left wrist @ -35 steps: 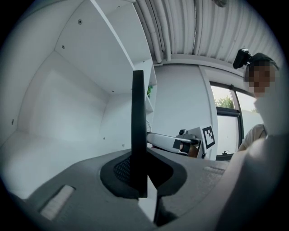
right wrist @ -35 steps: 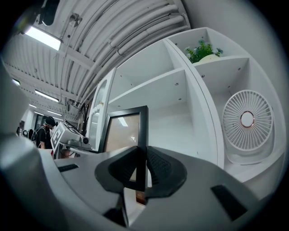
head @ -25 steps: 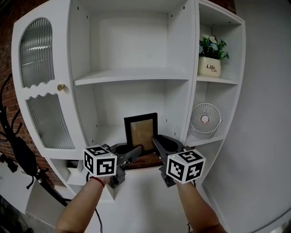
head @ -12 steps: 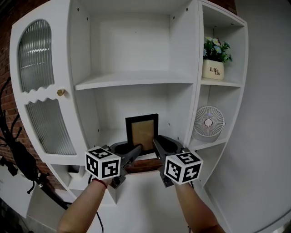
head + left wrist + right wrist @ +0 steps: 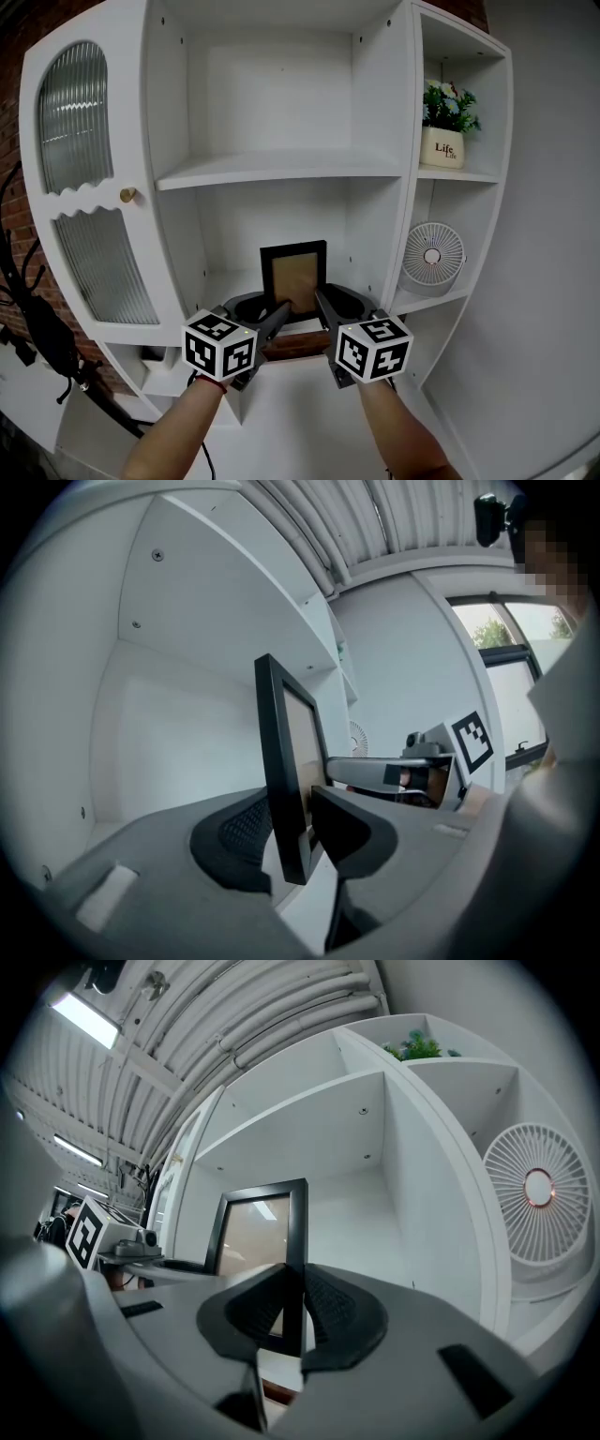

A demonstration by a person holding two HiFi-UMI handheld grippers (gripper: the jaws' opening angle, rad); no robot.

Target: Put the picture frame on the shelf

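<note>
Left gripper (image 5: 291, 827) jaws just parted, loose around black rectangular picture frame (image 5: 293, 274), frame stood upright on white cabinet shelf (image 5: 225, 281), right edge pinched by right gripper (image 5: 292, 1307), round white fan (image 5: 432, 257) housed in neighbouring compartment.

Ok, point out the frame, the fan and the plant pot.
frame (image 5: 294, 277), head view, its brown middle panel.
fan (image 5: 432, 256), head view, its round hub.
pot (image 5: 442, 148), head view, its white front.

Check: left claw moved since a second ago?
Yes. Left claw shifted slightly right, toward the picture frame, judged against the door knob. Jaws have just been opening, frame edge between them.
</note>
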